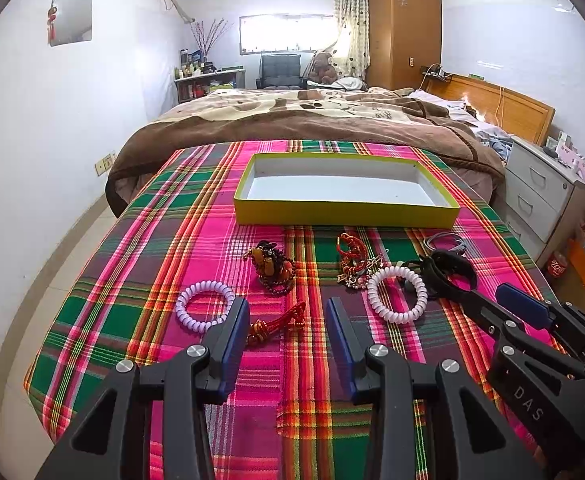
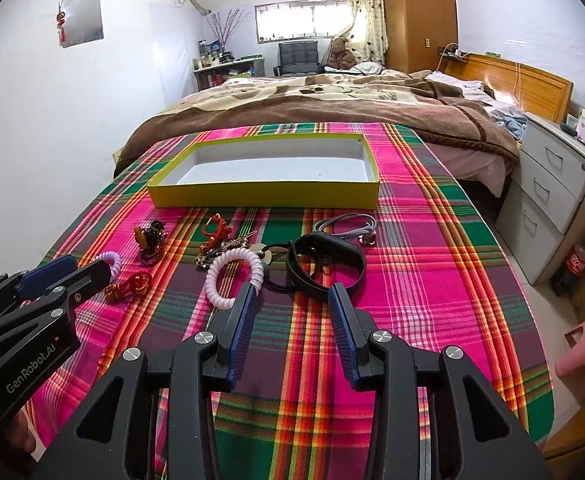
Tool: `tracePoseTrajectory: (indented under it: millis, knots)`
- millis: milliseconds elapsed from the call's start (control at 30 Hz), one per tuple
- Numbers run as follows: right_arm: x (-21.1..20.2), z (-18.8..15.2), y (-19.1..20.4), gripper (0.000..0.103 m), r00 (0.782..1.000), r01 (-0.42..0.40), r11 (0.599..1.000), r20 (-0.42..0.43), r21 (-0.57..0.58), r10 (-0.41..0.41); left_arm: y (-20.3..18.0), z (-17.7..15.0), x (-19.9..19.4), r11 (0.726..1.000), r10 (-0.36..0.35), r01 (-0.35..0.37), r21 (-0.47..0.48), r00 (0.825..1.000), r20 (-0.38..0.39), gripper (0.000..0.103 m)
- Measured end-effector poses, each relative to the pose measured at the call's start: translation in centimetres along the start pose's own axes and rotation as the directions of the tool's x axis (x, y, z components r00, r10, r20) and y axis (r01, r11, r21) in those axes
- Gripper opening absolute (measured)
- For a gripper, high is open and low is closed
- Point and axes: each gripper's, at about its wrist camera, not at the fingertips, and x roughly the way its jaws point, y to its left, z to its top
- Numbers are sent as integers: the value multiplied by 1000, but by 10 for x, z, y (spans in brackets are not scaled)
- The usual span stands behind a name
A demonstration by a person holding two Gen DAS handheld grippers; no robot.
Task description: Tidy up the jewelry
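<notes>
An empty yellow box (image 1: 344,216) (image 2: 264,196) with a white inside lies at the far side of the plaid cloth. In front of it lie a lilac spiral hair tie (image 1: 204,306) (image 2: 108,258), a red knotted cord (image 1: 280,322) (image 2: 130,284), an amber bead pile (image 1: 272,268) (image 2: 150,240), a red braided bracelet (image 1: 350,246) (image 2: 216,228), a pale pink spiral tie (image 1: 373,296) (image 2: 228,258), a black wristband (image 1: 452,264) (image 2: 356,260) and a grey cord (image 1: 444,242) (image 2: 344,226). My left gripper (image 1: 288,312) (image 2: 76,268) hovers open just short of the red cord. My right gripper (image 2: 292,292) (image 1: 488,292) stands open near the wristband, holding nothing.
The plaid cloth (image 1: 172,240) covers a raised surface at the foot of a bed with a brown blanket (image 1: 292,120). A white wall runs along the left. On the right stand grey drawers (image 2: 552,192), a cola bottle (image 2: 574,264) and a pink stool (image 2: 584,356).
</notes>
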Motion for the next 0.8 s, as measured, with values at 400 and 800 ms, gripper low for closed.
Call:
tracePoseTrajectory:
  millis: [400, 800]
  knots:
    - [-1, 0, 0, 39, 1000, 2, 1000, 2, 1, -2, -2, 0, 0, 1000, 1, -1, 3, 1000, 2, 39]
    - [-1, 1, -1, 39, 1000, 1, 1000, 3, 0, -1, -1, 0, 0, 1000, 0, 0, 3, 1000, 3, 39]
